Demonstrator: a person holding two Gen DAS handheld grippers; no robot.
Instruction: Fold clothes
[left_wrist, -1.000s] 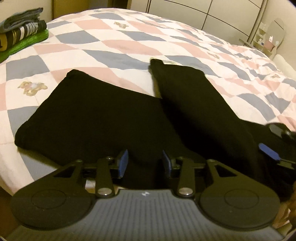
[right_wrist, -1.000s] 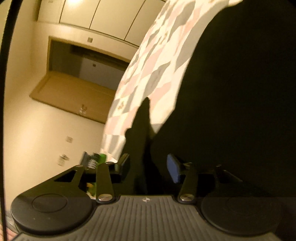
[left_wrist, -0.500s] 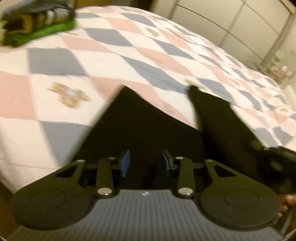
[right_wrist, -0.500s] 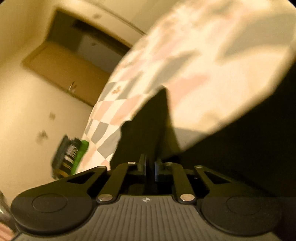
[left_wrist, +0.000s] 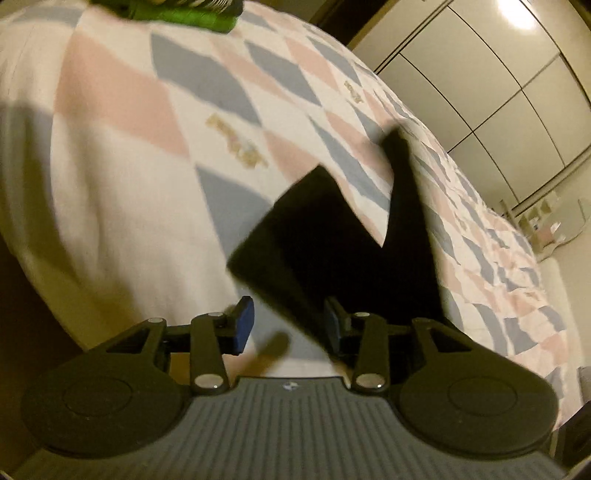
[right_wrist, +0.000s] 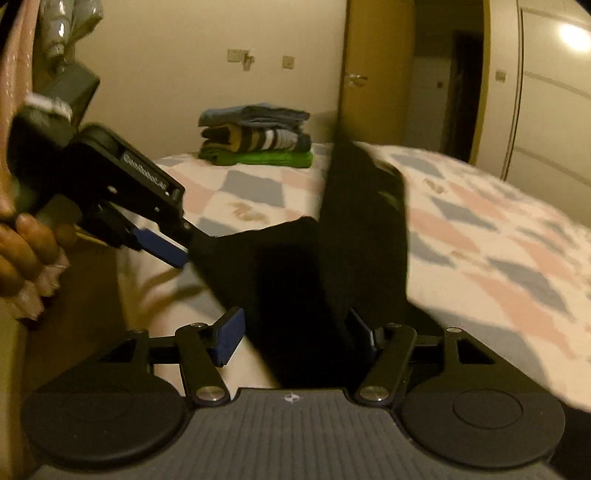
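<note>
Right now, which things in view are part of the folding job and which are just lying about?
In the job:
- black garment, spread on the bed
- left gripper, open at its edge
- right gripper, open around the fabric

Lying about:
- stack of folded clothes on the far corner
- checked bedspread
- wardrobe doors
</note>
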